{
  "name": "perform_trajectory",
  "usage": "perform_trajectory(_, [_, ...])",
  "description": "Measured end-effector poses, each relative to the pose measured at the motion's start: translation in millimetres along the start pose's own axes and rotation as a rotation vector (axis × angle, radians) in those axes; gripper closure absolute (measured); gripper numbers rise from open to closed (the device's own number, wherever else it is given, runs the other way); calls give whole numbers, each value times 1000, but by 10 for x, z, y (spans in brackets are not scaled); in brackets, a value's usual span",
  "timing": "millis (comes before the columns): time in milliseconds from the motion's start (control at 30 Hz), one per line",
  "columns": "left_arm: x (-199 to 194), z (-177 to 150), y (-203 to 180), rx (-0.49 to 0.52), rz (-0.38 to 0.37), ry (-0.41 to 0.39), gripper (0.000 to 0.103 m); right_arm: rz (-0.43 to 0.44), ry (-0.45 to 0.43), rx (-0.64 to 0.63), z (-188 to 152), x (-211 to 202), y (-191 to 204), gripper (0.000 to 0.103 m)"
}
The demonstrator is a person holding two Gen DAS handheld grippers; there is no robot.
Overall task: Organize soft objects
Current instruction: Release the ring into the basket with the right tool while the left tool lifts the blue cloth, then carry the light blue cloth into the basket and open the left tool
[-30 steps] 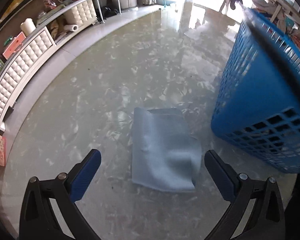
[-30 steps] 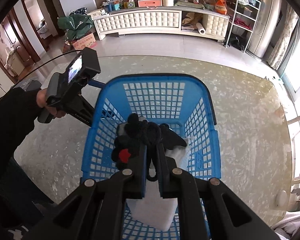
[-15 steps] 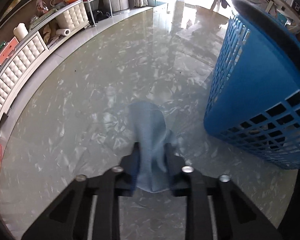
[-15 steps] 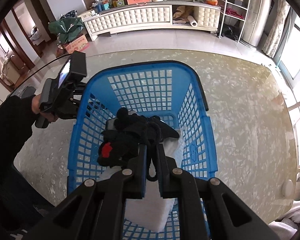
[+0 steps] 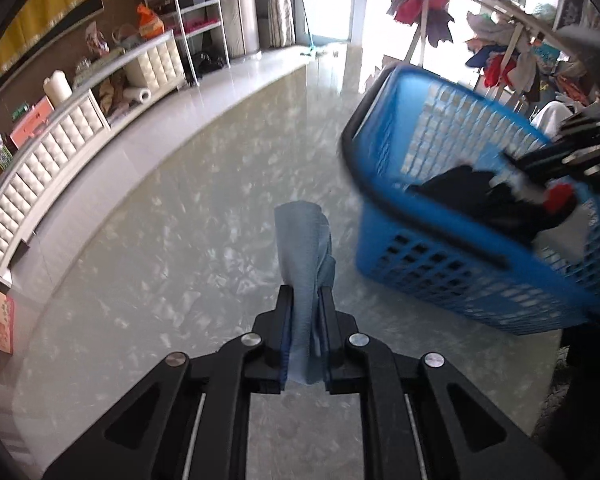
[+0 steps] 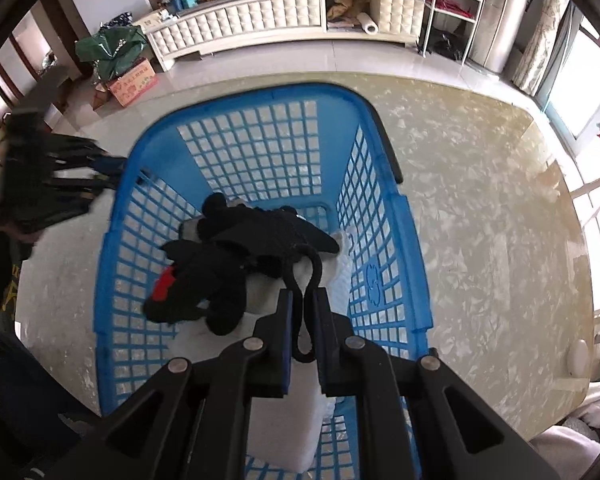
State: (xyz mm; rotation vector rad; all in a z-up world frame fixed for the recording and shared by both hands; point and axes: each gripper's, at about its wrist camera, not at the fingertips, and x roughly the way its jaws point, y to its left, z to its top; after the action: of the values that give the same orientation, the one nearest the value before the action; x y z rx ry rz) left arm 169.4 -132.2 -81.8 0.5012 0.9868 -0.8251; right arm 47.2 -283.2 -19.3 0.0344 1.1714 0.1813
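My left gripper (image 5: 305, 294) is shut on a light blue cloth (image 5: 305, 248) and holds it up off the glossy floor, left of the blue basket (image 5: 452, 240). My right gripper (image 6: 303, 300) is shut on the tail loop of a black plush toy (image 6: 236, 268) with a red patch, which hangs inside the blue basket (image 6: 372, 184) above white soft items (image 6: 284, 412). The plush and the right gripper also show in the left wrist view (image 5: 492, 200). The left gripper appears blurred at the basket's left side in the right wrist view (image 6: 56, 184).
A long white cabinet (image 6: 260, 20) with clutter on top runs along the wall. A cardboard box (image 6: 134, 82) and green bag stand at its left end. A clothes rack (image 5: 500, 52) stands behind the basket. A white shelf unit (image 5: 196, 28) is by the window.
My left gripper closed on the blue cloth and lifted it off the floor toward the basket. My right gripper lowered the black plush deeper into the basket.
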Motion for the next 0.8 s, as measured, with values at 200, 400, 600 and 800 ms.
perform_trajectory(200, [-548,51,-148,-3,37,-65,93,1,-9,-10,54,-38,5,91])
perform_trajectory(400, [-886,32,-432,-2,26,-96,93,-1,-7,-45,83,-23,97,89])
perform_trajectory(600, [-1002,15,-774,48,20,-96,93,-17,-1,-59,59,35,127,66])
perform_trajectory(800, [-1049,25,-887,49,-1,-89,93,-12,-27,-33,-12,-106,61,24])
